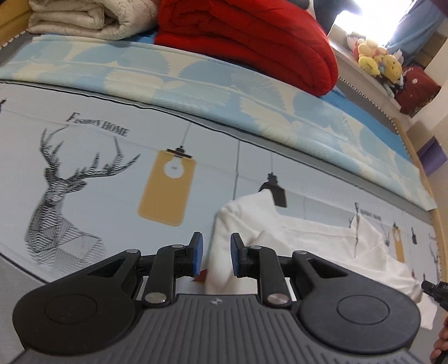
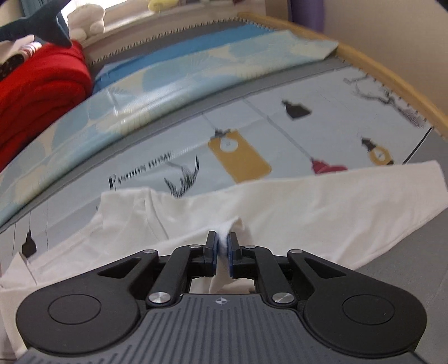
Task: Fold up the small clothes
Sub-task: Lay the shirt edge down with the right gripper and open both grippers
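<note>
White shirt [image 2: 280,207] is spread out on a printed mat [image 1: 112,182] with deer and hanging-lamp drawings, and that's pretty much the whole scene. Right tongs [image 2: 222,252] are nearly pressed together and pinching a little ridge of the white fabric right between the blue pads [image 2: 214,249], with the cloth bunching up just ahead of the tips; the rest of the garment fans out to both sides of them, one long part running off to their right. Left tongs [image 1: 217,254] stand a bit apart, blue pads [image 1: 199,252] not pressing on anything, and the shirt [image 1: 308,246] sits just ahead and to their right, with a fold of white showing in the gap between the fingers, though I can't tell if it's touching them. Farther ahead of both tongs there's a blue-and-cream patterned sheet [image 1: 196,81], and beyond that a folded red quilt [image 1: 252,39] next to a cream quilt [image 1: 84,19]. Some stuffed toys [image 1: 378,58] are way off past the left tongs, to their right by the window.
</note>
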### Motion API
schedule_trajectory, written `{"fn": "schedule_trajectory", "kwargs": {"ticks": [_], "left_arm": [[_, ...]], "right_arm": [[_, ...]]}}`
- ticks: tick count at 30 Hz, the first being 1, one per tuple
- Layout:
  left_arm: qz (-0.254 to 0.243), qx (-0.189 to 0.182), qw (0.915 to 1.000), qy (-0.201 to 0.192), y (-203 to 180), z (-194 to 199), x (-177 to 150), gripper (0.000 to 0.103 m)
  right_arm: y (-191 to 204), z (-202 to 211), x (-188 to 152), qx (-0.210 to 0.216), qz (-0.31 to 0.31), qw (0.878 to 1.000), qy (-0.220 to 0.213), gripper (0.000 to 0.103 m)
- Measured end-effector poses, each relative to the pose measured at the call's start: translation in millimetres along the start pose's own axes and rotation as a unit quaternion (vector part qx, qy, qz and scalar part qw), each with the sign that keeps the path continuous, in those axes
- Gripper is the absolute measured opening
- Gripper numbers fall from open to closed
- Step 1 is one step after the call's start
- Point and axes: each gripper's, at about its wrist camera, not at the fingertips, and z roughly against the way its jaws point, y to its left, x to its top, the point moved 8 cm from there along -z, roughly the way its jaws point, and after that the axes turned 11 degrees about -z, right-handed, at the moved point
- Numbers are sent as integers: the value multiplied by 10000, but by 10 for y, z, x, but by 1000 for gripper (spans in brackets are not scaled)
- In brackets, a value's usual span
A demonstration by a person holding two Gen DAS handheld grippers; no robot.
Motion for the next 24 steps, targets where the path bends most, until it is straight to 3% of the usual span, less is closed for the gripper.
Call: {"fn": "schedule_trajectory", "kwargs": {"ticks": [5,11,21,22,24], "left_arm": [[179,-161,9997,-19,-112,-174,15,19],[370,-155,9992,30,-198,-378,-2,19],[409,68,9988,268,-254,-723,-38,19],[397,36,9989,262,-280,-737,-34,20],[339,-9,9989,316,-341,-776,-40,31]], "right_arm": [[274,189,-18,445,16,9989,-159,9],[639,227,-169,1060,160,9941,187,9],[827,252,-254,1342,273,9896,429,9],[824,249,-247,1346,263,9896,437,9],[813,244,-236,1343,221,9897,440,9]]}}
